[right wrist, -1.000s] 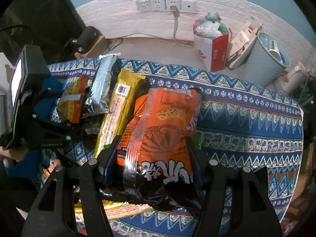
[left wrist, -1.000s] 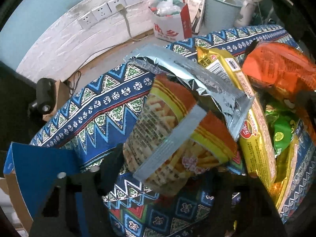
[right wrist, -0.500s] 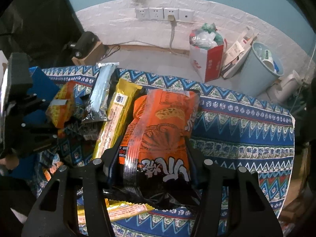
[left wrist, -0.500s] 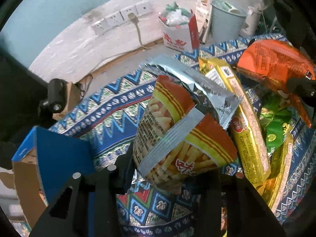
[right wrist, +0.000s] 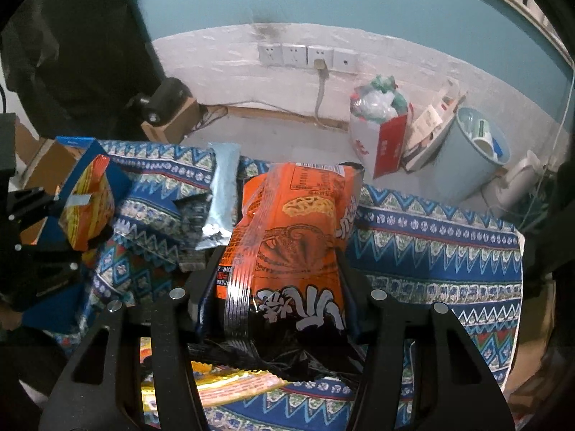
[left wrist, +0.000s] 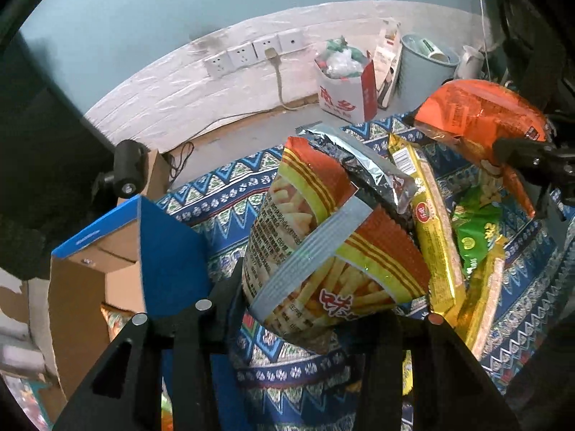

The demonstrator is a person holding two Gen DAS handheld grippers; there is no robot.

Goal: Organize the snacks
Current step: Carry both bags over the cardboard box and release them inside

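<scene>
My left gripper is shut on a yellow and red fries bag, which hangs tilted above the patterned cloth. My right gripper is shut on an orange snack bag with a black bottom, also lifted off the cloth. In the right wrist view the left gripper shows at the left with the fries bag. The left wrist view catches the orange bag at the upper right. A silver packet, a long yellow packet and a green bag lie on the cloth.
An open blue cardboard box stands just left of the cloth and shows behind the fries bag as the blue box. On the floor behind are a red and white paper bag, a pale blue bin and a small camera.
My left gripper closed on the fries bag and lifted it off the pile. The right gripper rose with the orange bag. The blue box has come further into view.
</scene>
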